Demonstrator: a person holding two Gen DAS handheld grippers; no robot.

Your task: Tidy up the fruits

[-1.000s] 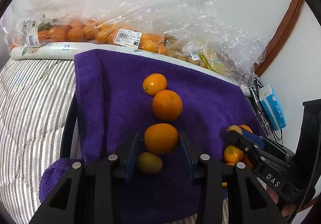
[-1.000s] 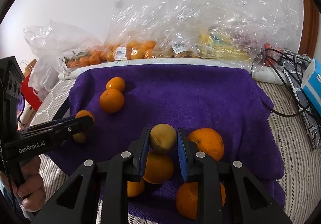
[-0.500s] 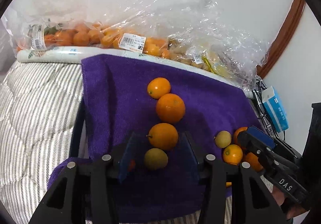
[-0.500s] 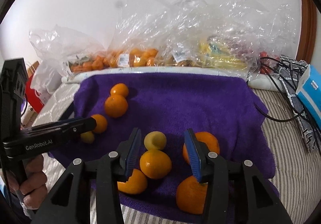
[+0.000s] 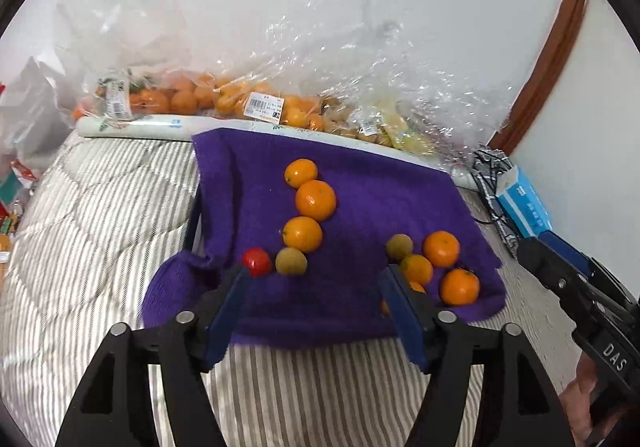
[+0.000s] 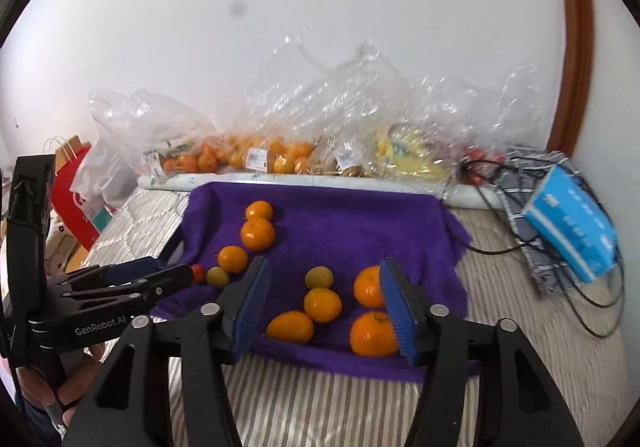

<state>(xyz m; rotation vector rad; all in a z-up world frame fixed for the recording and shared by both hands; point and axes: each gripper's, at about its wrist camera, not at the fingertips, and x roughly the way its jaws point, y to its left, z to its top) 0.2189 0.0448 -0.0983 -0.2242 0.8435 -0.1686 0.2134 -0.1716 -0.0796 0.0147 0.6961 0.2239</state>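
Observation:
A purple towel (image 5: 376, 183) (image 6: 360, 223) lies on the striped bed. On its left, three oranges (image 5: 315, 200) (image 6: 257, 234) form a line ending in a yellow-green fruit (image 5: 291, 261) (image 6: 217, 276) and a small red fruit (image 5: 257, 261) (image 6: 197, 272). On its right lie several oranges (image 5: 441, 248) (image 6: 322, 305) and another yellow-green fruit (image 5: 399, 247) (image 6: 319, 278). My left gripper (image 5: 314, 283) (image 6: 176, 279) is open and empty above the towel's front edge. My right gripper (image 6: 324, 287) (image 5: 560, 267) is open and empty, held back from the right cluster.
Clear plastic bags of oranges (image 5: 224, 99) (image 6: 256, 155) and other fruit line the wall behind the towel. A blue tissue pack (image 5: 524, 203) (image 6: 568, 223), a checked cloth and black cables (image 6: 520, 243) lie at the right. A red paper bag (image 6: 76, 187) stands at the left.
Both grippers opened wide and pulled back from the towel. The right one let go of the yellow-green fruit, which now rests among the right oranges. A red fruit shows beside the left row.

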